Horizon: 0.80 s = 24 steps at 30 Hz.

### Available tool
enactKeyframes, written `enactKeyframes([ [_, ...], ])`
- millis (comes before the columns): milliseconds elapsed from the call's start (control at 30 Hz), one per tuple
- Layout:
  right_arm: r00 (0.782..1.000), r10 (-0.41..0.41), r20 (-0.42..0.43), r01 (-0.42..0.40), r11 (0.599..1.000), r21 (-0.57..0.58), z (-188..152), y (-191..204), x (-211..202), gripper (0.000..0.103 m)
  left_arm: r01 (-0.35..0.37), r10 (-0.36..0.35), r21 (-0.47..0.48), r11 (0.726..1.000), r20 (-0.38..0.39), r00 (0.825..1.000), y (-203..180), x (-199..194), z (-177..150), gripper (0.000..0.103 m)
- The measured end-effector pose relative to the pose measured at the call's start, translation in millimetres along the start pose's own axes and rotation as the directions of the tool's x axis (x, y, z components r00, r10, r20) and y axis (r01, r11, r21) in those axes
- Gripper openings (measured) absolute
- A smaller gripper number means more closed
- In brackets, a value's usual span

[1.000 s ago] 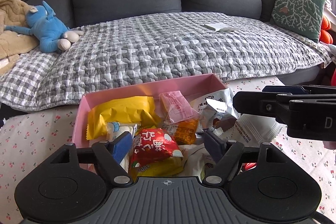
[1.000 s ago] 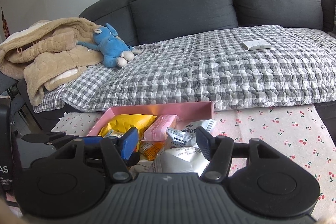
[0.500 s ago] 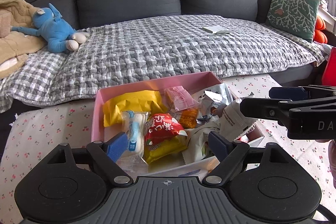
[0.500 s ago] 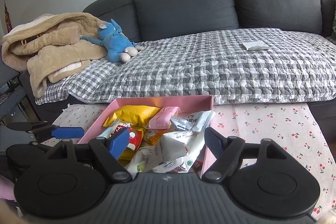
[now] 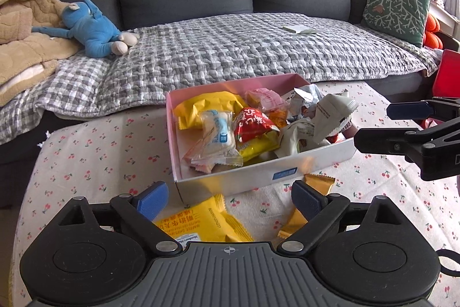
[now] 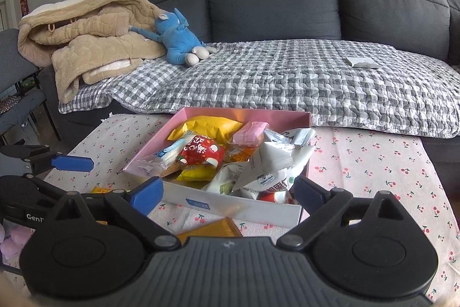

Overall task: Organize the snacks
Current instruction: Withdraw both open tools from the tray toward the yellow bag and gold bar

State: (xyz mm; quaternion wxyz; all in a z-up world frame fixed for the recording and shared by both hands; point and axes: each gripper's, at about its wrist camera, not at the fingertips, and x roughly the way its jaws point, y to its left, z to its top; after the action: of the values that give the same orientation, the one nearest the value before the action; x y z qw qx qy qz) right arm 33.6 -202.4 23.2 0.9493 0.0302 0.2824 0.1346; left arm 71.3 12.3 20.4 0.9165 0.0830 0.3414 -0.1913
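Both claws, left point(image 5: 228, 199) & right point(image 6: 227, 190), had just spread wide, empty. We'd pinch the light, crinkly yellow packet point(image 5: 201, 223) at 6 o'clock of the box point(image 5: 258, 174) by its edge.

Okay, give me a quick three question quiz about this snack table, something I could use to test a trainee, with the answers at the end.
1. True or false: the red snack packet lies outside the pink box.
2. Which snacks lie on the cherry-print cloth in front of the box? A) a yellow packet and an orange packet B) two white packets C) none
3. Fill in: the jaws of the left hand-held gripper and the right hand-held gripper hold ____.

Key: 1 false, it lies in the box. 2 A. 3 nothing; both stand open.
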Motion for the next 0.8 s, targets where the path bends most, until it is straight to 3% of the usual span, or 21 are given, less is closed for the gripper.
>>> enactKeyframes([
  [333,0.999,-0.031,-0.036,0.031,0.999,-0.022,-24.4,21.6,-1.9,0.103,-0.015,0.016,-0.01,1.0,0.011,1.0,24.3,-9.9,-34.1,0.098],
  [433,0.997,-0.048,-0.057,0.045,0.998,-0.039,-33.8,27.9,2.3,0.103,0.008,-0.008,-0.031,0.999,-0.007,1.0,31.1,-8.0,-42.7,0.098],
  [633,0.992,-0.066,-0.11,0.06,0.997,-0.056,-49.0,38.1,16.2,0.103,-0.003,0.003,0.057,0.998,-0.012,1.0,34.2,-4.5,-59.2,0.098],
  [800,0.989,-0.06,-0.137,0.055,0.998,-0.041,-55.0,41.9,23.5,0.103,-0.011,0.013,0.077,0.997,-0.033,0.999,42.2,8.6,-66.2,0.098],
])
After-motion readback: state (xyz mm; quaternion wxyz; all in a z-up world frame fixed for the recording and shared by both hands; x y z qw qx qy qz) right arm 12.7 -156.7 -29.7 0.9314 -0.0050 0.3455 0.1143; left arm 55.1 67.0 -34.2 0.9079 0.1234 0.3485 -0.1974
